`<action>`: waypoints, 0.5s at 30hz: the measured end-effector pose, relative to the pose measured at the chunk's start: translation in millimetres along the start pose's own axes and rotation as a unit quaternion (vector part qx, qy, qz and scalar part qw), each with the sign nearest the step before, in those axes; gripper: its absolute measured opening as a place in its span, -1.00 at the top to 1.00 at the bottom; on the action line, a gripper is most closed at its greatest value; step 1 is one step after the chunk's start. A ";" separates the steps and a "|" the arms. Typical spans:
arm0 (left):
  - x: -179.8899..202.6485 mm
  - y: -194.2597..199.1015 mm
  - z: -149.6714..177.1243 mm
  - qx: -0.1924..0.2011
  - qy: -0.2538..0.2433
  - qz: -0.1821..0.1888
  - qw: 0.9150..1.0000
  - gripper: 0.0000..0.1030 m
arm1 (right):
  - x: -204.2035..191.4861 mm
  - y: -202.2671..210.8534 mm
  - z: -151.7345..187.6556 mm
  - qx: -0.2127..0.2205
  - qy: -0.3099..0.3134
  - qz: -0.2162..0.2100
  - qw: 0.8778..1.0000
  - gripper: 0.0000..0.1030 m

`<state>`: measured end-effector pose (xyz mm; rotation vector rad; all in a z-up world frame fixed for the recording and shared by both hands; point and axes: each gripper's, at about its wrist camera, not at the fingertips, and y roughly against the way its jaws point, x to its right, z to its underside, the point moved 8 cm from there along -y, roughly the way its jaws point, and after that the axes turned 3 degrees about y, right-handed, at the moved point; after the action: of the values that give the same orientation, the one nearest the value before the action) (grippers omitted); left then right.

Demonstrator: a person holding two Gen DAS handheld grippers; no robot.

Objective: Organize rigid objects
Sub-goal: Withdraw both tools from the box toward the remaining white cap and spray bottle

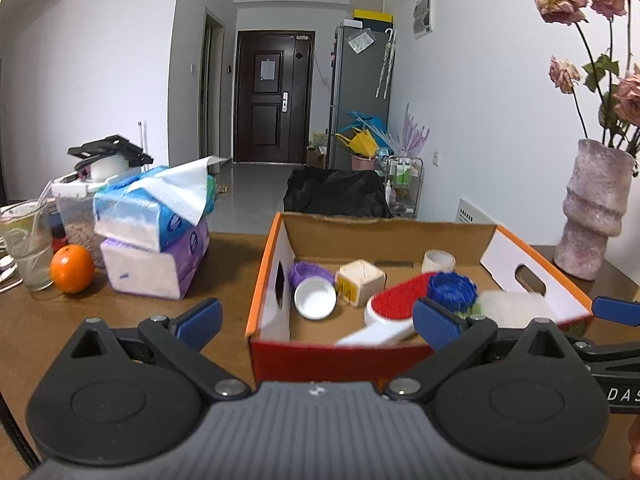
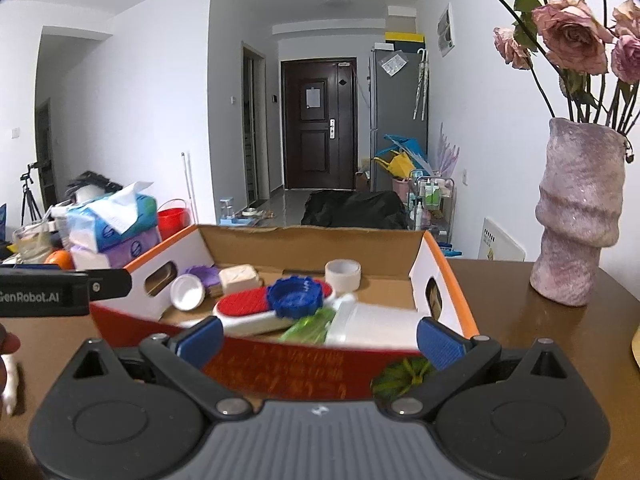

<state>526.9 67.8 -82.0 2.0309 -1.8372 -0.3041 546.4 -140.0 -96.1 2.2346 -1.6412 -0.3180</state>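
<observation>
An open cardboard box [image 1: 267, 264] with orange rim and red front stands on the wooden table; it also shows in the right wrist view [image 2: 452, 280]. Inside lie a red-and-white brush [image 1: 394, 304], a blue toothed lid [image 1: 452, 290], a white round lid [image 1: 315, 298], a purple piece [image 1: 306, 272], a beige cube [image 1: 360, 280], a tape roll [image 1: 438, 261] and a white container [image 1: 516, 308]. My left gripper [image 1: 318, 320] is open and empty just before the box's front left. My right gripper [image 2: 318, 338] is open and empty at the box's front wall.
Stacked tissue packs [image 1: 156, 232], an orange [image 1: 72, 269] and a glass [image 1: 28, 248] stand left of the box. A pink vase [image 2: 576, 216] with dried roses stands to the right. A green striped object [image 2: 402, 374] lies before the box.
</observation>
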 end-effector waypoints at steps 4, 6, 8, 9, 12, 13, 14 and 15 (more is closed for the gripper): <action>-5.5 18.4 10.1 -0.004 0.001 0.001 1.000 -1.00 | -7.5 17.1 12.0 -0.007 0.003 -0.003 1.000 -1.00; -8.3 28.4 15.8 -0.006 0.000 0.001 1.000 -1.00 | -11.5 25.9 19.1 -0.011 0.005 -0.002 1.000 -1.00; -10.7 38.4 22.1 -0.009 -0.001 0.001 1.000 -1.00 | -15.1 33.8 25.0 -0.014 0.006 -0.001 1.000 -1.00; -11.8 44.0 25.6 -0.010 -0.002 0.001 1.000 -1.00 | -17.0 38.8 28.1 -0.016 0.006 -0.001 1.000 -1.00; -14.8 58.1 33.6 -0.013 -0.004 0.000 1.000 -1.00 | -21.6 52.9 36.4 -0.019 0.008 -0.001 1.000 -1.00; -15.6 62.6 36.4 -0.014 -0.005 0.000 1.000 -1.00 | -22.9 57.3 39.0 -0.020 0.007 -0.001 1.000 -1.00; -17.5 67.5 39.5 -0.015 -0.005 -0.001 1.000 -1.00 | -23.7 61.3 41.6 -0.022 0.007 -0.001 1.000 -1.00; -19.1 72.0 42.3 -0.016 -0.005 -0.002 1.000 -1.00 | -25.4 65.6 44.2 -0.024 0.007 -0.001 1.000 -1.00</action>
<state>442.1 76.0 -91.8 2.0149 -1.8233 -0.3445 464.6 -139.9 -110.5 2.1988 -1.6072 -0.3382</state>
